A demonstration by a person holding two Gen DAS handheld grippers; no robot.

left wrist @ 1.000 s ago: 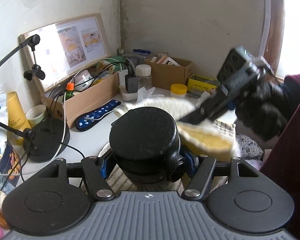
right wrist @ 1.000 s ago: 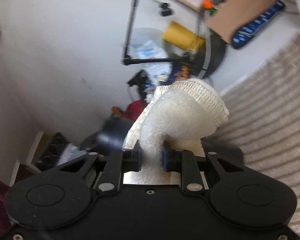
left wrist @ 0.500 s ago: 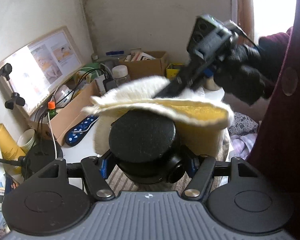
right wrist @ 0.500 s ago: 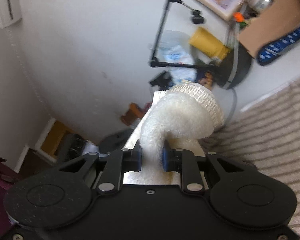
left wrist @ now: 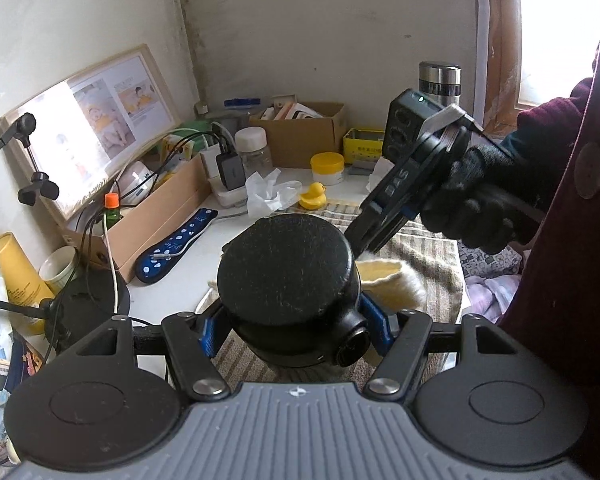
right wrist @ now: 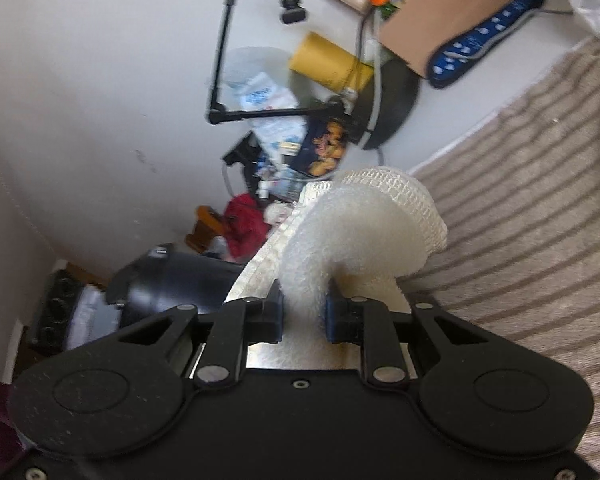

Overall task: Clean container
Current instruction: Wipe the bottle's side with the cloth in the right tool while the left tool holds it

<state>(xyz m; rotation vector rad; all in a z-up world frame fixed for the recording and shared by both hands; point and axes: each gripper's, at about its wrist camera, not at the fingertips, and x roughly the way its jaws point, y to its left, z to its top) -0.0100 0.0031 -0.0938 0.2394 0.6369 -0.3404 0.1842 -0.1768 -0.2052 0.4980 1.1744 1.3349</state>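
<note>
A round black container (left wrist: 288, 280) with a dusty flat lid and a side spout sits between the blue pads of my left gripper (left wrist: 296, 332), which is shut on it. It also shows at the lower left in the right wrist view as the black container (right wrist: 172, 284). My right gripper (right wrist: 304, 316) is shut on a fluffy white cloth (right wrist: 364, 224) with a yellow face. In the left wrist view the cloth (left wrist: 388, 280) lies just right of and behind the container. A black-gloved hand (left wrist: 472, 208) holds the right gripper, angled down toward the container's far edge.
A striped towel (right wrist: 520, 200) covers the table under both grippers. Behind it are a blue power strip (left wrist: 180, 240), a long cardboard box (left wrist: 156, 216), a yellow duck (left wrist: 314, 196), a yellow-lidded jar (left wrist: 327, 168) and a black lamp base (left wrist: 88, 300). A person's maroon sleeve (left wrist: 560, 240) fills the right.
The cloth, draped over the container's lid half a second ago, has come down to its right side. The right gripper has sunk with it. The left gripper has rolled slightly.
</note>
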